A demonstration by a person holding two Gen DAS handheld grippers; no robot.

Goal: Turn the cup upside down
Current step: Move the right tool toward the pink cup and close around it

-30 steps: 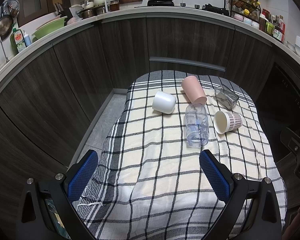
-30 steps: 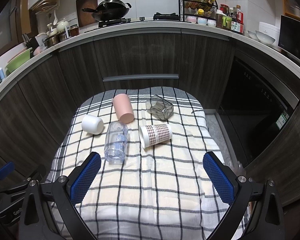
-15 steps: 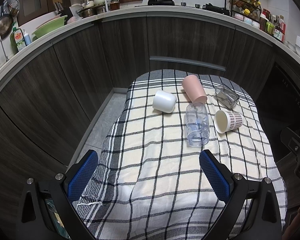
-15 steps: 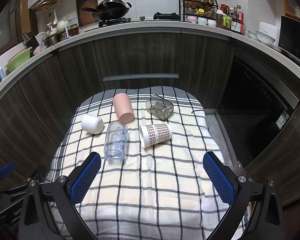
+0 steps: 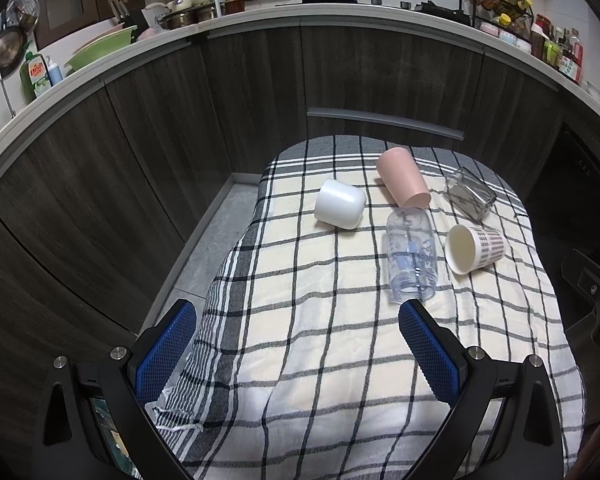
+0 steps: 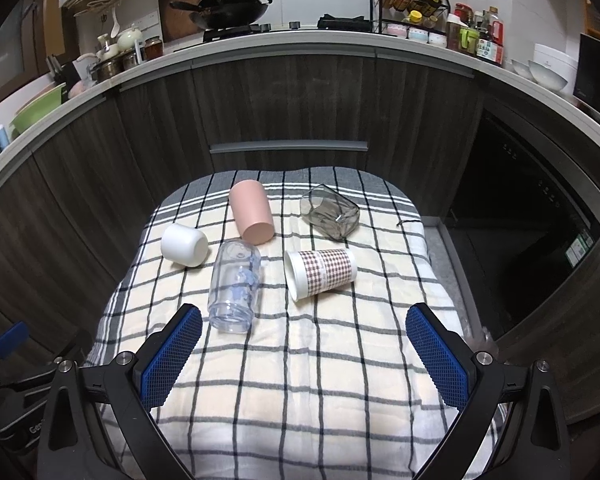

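Several cups lie on their sides on a checked cloth (image 5: 340,360) (image 6: 300,400): a white cup (image 5: 340,203) (image 6: 184,245), a pink cup (image 5: 403,183) (image 6: 251,212), a clear plastic cup (image 5: 410,255) (image 6: 235,285), a chequered paper cup (image 5: 474,249) (image 6: 320,272) and a smoky square glass (image 5: 469,193) (image 6: 331,216). My left gripper (image 5: 296,350) is open and empty above the near left of the cloth. My right gripper (image 6: 302,354) is open and empty above the near middle. The clear cup's mouth lies closest to both.
Dark wooden cabinets (image 6: 292,100) curve behind the table, with a cluttered counter above. A dark oven front (image 6: 540,220) stands at the right. The floor (image 5: 208,248) shows beyond the cloth's left edge. The other gripper's body shows at the view edges (image 5: 596,296) (image 6: 4,364).
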